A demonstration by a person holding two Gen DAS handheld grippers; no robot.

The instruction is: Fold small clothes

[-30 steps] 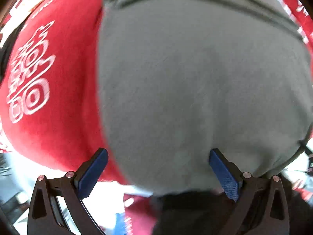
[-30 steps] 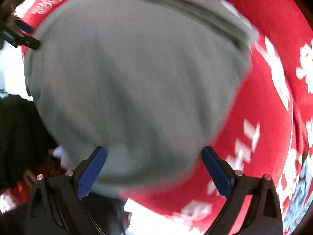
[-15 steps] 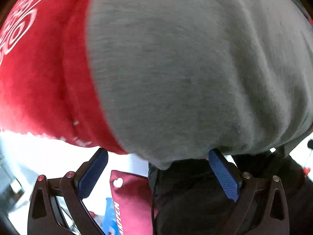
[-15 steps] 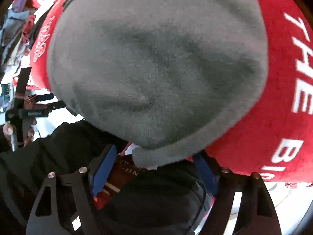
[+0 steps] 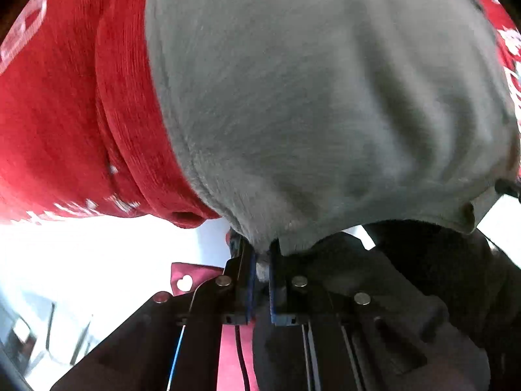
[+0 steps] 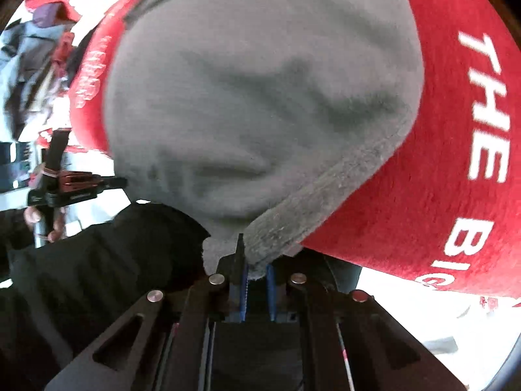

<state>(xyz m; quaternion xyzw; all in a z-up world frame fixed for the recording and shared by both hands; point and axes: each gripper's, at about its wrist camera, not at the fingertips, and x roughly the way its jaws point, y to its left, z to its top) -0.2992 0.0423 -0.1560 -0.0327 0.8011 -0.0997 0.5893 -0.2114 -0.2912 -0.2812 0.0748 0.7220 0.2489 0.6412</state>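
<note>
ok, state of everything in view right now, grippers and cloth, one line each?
left gripper: shut on a corner of the grey garment
right gripper: shut on another corner of it
grey garment: spread over the red cloth
red cloth: under the garment, white lettering

A red cloth [image 5: 58, 123] with white print fills the left side of the left wrist view and the right side of the right wrist view [image 6: 456, 163], where white letters [image 6: 485, 110] read "THE". Below it lies a white surface [image 5: 81, 254], and a small dark red tag with a white heart [image 5: 184, 282] sits at lower centre-left. A blurred heap of clothes [image 6: 29, 52] shows at the upper left of the right wrist view.
</note>
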